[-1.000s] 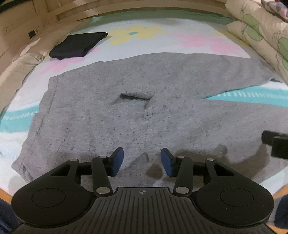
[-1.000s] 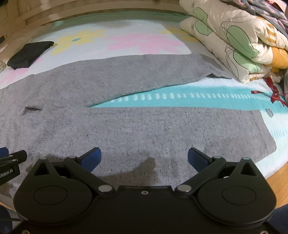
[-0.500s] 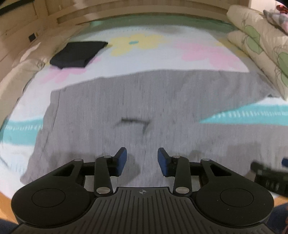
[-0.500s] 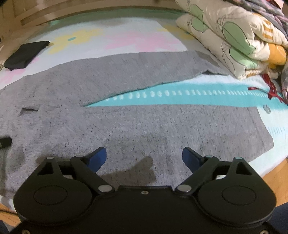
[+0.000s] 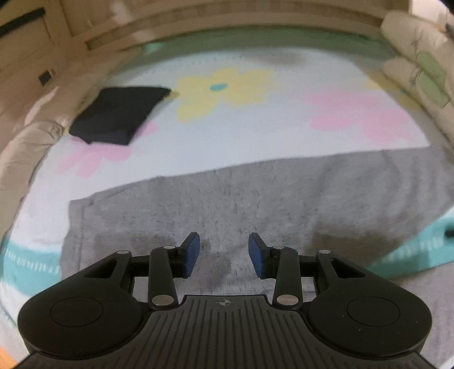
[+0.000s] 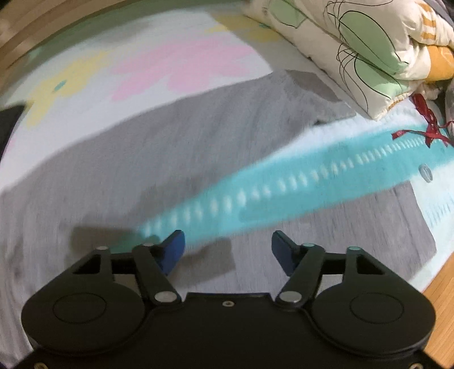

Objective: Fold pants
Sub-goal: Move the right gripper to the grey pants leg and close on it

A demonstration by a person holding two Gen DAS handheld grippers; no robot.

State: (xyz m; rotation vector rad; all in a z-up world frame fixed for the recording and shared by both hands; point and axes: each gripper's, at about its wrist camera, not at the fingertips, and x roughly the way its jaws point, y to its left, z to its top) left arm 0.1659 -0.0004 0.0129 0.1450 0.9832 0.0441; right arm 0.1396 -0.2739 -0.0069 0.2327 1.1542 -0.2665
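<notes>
Grey pants (image 5: pixel 255 195) lie spread flat on the flowered bed sheet (image 5: pixel 255 119), waistband to the left and legs running right. My left gripper (image 5: pixel 224 252) hovers over the waist and seat area, its blue pads apart with only flat cloth below them. In the right wrist view the two legs of the grey pants (image 6: pixel 159 147) part around a teal stripe of sheet. My right gripper (image 6: pixel 228 249) hangs over the inner edge of the near leg, its jaws closing, nothing between its pads. Both views are blurred.
A folded black garment (image 5: pixel 119 113) lies at the far left of the bed. A stacked floral quilt (image 6: pixel 363 48) sits at the right, with a red ribbon (image 6: pixel 428 130) beside it. A wooden bed frame (image 5: pixel 198 25) runs along the back, and wooden floor (image 6: pixel 442 301) shows at lower right.
Both grippers have moved forward across the pants toward the far side of the bed. The right gripper's jaws have narrowed and the view has rolled. The left jaws narrowed slightly.
</notes>
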